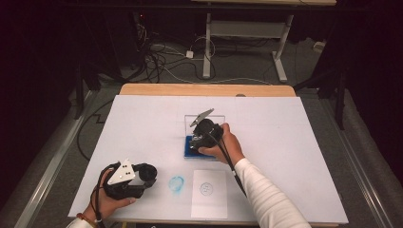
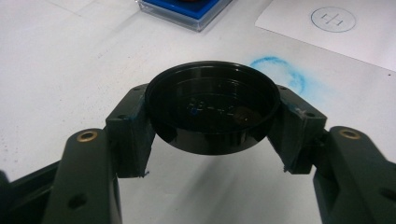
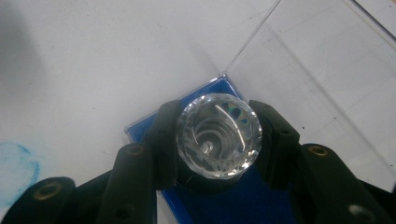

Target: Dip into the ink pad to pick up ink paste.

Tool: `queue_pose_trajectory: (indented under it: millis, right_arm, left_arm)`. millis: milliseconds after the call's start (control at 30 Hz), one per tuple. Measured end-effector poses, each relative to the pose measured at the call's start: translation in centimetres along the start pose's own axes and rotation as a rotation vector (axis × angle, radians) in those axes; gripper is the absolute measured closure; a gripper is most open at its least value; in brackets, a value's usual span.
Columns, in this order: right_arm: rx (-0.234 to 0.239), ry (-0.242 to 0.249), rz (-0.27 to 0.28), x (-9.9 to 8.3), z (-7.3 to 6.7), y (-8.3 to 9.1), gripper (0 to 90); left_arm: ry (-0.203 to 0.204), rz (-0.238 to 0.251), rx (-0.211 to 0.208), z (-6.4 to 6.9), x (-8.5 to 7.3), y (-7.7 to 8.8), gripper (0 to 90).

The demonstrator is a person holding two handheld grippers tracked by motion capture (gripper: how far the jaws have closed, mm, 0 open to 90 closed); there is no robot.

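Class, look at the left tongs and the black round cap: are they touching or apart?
Touching. In the left gripper view, both jaws of the left tongs press against opposite sides of the cap, which hangs above the table with no gap at either side.

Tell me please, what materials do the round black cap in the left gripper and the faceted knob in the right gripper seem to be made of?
The round black cap looks like glossy moulded plastic: smooth rim, soft reflections inside. The faceted knob looks like clear glass or acrylic, cut in facets that catch light; which of the two, I cannot tell.
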State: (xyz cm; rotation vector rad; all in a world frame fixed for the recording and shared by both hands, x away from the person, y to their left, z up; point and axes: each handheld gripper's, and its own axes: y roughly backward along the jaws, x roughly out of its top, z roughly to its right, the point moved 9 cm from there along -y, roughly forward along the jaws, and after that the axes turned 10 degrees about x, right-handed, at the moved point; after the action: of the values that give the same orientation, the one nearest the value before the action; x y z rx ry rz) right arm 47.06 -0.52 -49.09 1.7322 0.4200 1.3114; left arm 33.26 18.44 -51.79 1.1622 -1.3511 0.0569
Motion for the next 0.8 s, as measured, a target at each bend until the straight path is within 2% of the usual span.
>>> queue_pose_trajectory:
  millis: [467,800]
  right_arm:
    - [-0.017,0.000,-0.004,0.03,-0.06,-0.08,56.7]
    - [-0.009,0.007,-0.004,0.01,-0.05,-0.08,56.7]
  left_arm:
    - [-0.008,-0.004,-0.002,0.10,0.02,-0.06,36.7]
    - [-0.007,-0.001,0.002,0.03,0.06,0.05,36.7]
